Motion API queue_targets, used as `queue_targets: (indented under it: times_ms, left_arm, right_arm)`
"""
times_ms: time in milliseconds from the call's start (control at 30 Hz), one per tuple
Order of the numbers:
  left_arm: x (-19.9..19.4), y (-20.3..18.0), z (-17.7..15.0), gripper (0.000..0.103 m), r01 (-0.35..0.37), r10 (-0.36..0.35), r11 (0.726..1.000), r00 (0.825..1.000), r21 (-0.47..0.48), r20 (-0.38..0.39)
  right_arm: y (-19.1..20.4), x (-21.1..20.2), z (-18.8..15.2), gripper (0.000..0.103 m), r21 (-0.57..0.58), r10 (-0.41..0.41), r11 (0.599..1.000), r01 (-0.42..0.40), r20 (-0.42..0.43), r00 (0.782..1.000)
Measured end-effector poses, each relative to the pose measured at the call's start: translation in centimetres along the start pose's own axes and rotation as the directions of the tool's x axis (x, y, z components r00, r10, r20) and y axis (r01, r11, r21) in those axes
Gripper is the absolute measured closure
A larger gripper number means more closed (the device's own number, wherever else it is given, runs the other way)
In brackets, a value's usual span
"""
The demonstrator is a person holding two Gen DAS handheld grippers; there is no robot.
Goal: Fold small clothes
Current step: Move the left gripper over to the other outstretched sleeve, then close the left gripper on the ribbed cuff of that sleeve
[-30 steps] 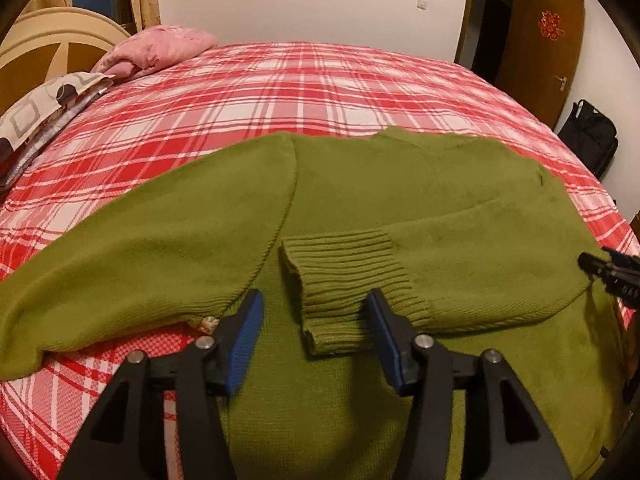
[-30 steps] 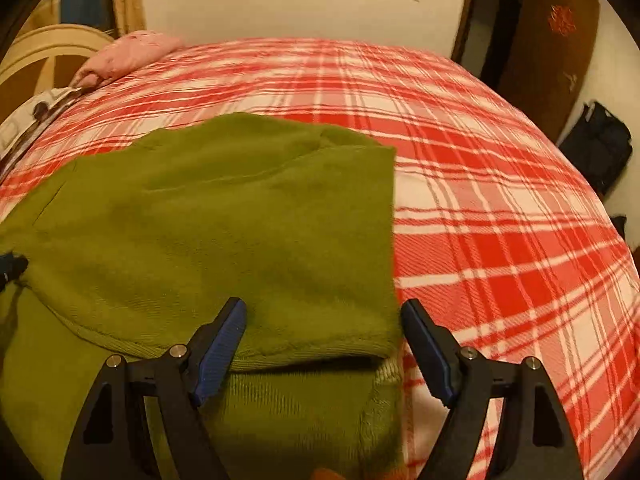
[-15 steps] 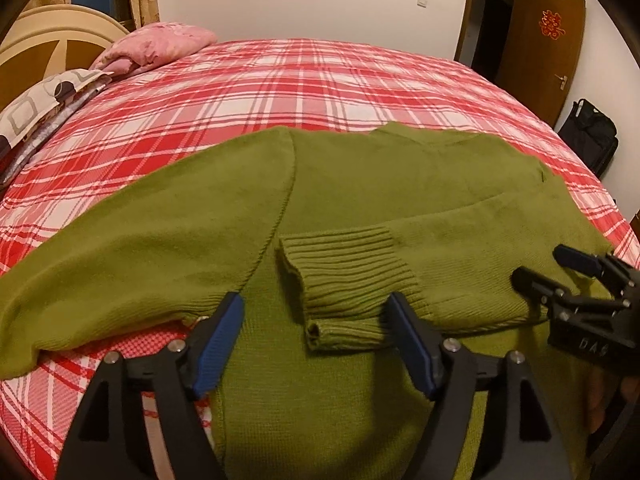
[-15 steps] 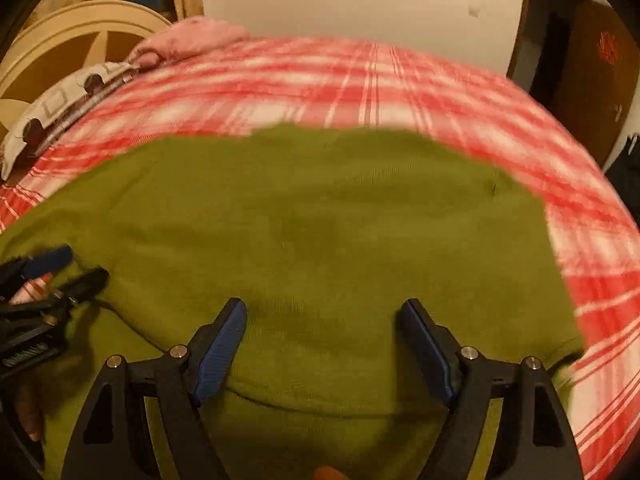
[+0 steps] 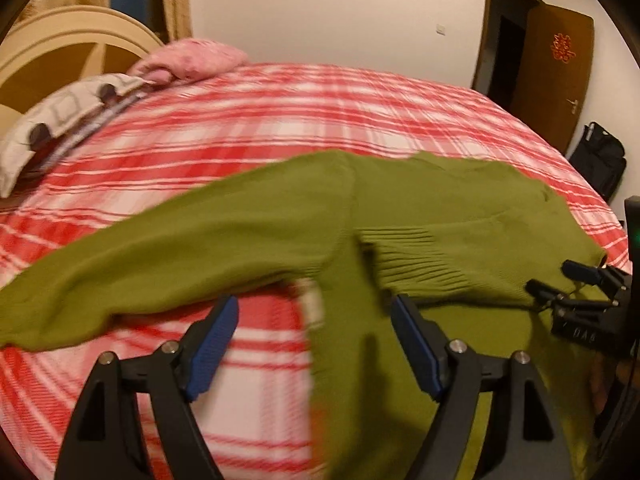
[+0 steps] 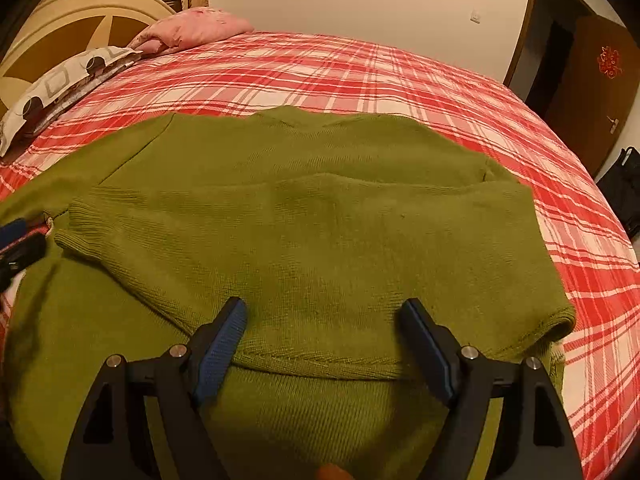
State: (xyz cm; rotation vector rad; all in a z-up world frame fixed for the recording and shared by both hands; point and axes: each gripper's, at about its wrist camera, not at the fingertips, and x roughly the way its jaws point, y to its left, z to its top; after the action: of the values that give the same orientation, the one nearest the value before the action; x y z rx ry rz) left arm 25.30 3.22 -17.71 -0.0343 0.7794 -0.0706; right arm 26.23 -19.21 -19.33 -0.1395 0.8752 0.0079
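green sweater point(image 6: 320, 240) flat under gaping right claw point(image 6: 324, 340), one sleeve folded

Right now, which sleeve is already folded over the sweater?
The sleeve with its ribbed cuff on the sweater's chest; the other sleeve lies stretched out across the bed.

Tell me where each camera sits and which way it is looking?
Left wrist: rides on the left gripper, looks down over the green sweater and its spread sleeve; the right gripper shows too.
Right wrist: rides on the right gripper, looks down at the folded-over sleeve.
Both share the sweater, plaid bed, pink pillow.
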Motion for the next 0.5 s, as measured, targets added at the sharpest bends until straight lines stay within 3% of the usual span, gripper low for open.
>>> queue_targets:
  times_ms: [267,500]
  left_arm:
    - [-3.4,9.6,-0.8,0.022,-0.155,0.158,0.985,0.987,-0.079,0.03]
    - [-4.3,20.1,-2.5,0.022,-0.326,0.329,0.919,0.944,-0.22,-0.025]
  right_arm:
    - [0.5,-3.3,-1.7,0.023,0.017,0.047,0.999,-0.048,0.044,0.998]
    - [2.6,-7.1,-4.6,0.023,-0.068,0.095,0.994,-0.088,0.108,0.99]
